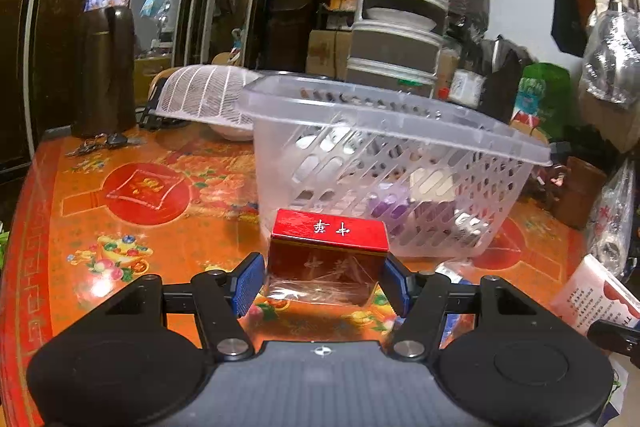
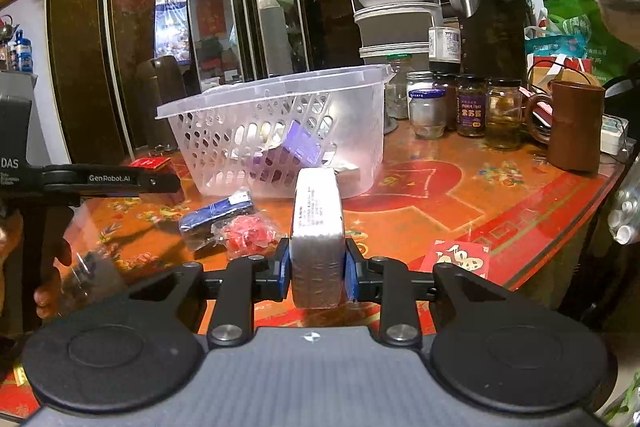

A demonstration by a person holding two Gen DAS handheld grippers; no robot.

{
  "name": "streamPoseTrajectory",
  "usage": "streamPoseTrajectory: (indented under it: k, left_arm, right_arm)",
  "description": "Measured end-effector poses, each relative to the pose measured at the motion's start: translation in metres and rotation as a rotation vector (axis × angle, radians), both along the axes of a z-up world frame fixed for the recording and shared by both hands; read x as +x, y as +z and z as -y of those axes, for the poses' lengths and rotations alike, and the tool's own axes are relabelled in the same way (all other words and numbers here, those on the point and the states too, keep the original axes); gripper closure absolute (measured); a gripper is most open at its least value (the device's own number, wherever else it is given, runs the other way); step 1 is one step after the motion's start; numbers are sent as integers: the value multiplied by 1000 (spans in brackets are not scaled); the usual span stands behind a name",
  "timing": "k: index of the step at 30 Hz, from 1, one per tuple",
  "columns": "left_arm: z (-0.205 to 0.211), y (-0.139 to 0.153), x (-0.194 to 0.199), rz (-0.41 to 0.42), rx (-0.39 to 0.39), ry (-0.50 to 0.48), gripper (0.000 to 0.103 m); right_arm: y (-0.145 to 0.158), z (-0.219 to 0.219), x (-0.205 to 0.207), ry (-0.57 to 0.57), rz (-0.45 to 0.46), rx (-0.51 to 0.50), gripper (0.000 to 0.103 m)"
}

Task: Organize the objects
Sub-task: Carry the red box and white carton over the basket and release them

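Note:
My left gripper is shut on a red cigarette box wrapped in film, held just above the table in front of the clear slotted basket. The basket holds several small items, one purple. My right gripper is shut on a white tissue pack, held on edge above the table, short of the same basket. The left gripper's arm shows at the left of the right wrist view, with the red box at its tip.
A blue packet and a red wrapped item lie on the red patterned table. Jars and a brown mug stand at the back right. A red envelope lies near the front edge. A dark flask and white mesh cover stand at the back left.

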State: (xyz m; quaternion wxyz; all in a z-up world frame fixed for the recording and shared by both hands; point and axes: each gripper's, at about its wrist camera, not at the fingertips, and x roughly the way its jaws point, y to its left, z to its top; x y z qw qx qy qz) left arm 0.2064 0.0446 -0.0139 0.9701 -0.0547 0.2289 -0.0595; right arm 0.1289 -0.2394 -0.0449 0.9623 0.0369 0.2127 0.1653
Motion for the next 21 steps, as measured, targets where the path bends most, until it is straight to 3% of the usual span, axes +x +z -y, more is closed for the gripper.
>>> streamPoseTrajectory:
  k: [6, 10, 14, 18, 21]
  left_arm:
    - [5, 19, -20, 8, 0, -58, 37]
    - [8, 56, -44, 48, 13, -76, 37]
    - [7, 94, -56, 61, -44, -113, 37]
    - [5, 124, -48, 75, -97, -150, 38]
    - [9, 141, -31, 89, -85, -129, 38]
  right_arm:
    - [18, 9, -16, 16, 39, 19, 74]
    - [45, 19, -18, 36, 57, 89, 74]
    - [73, 16, -12, 78, 66, 105, 74]
    - [105, 6, -4, 114, 118, 64, 74]
    - [128, 4, 12, 127, 146, 51, 74]
